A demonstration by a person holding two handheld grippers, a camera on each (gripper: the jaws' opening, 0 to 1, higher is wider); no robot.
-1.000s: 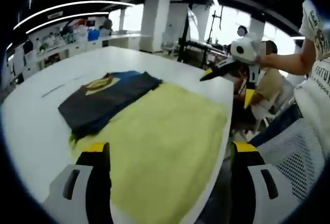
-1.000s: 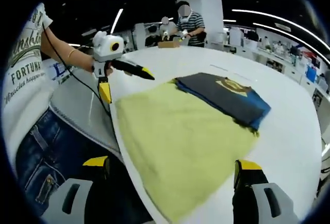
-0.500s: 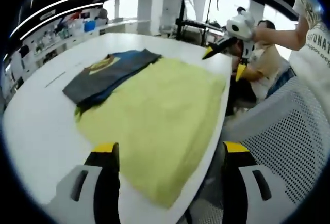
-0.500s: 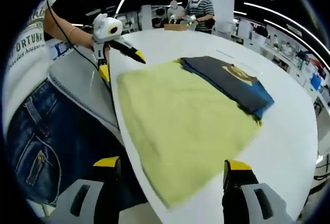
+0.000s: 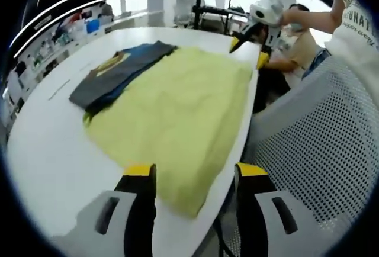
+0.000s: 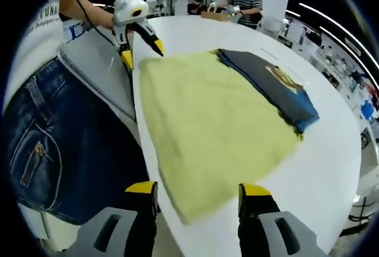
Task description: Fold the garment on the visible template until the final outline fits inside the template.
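Yellow garment [image 5: 177, 112] on white table [image 5: 47, 150], open-plan workroom

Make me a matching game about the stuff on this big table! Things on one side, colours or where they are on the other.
Things:
1. big spread-out cloth
2. folded garment
3. table
4. mesh chair back

Matches:
A. white
B. yellow-green
C. dark grey and blue with a yellow emblem
D. beside the table edge, full of small holes

Pairs: 1-B, 2-C, 3-A, 4-D
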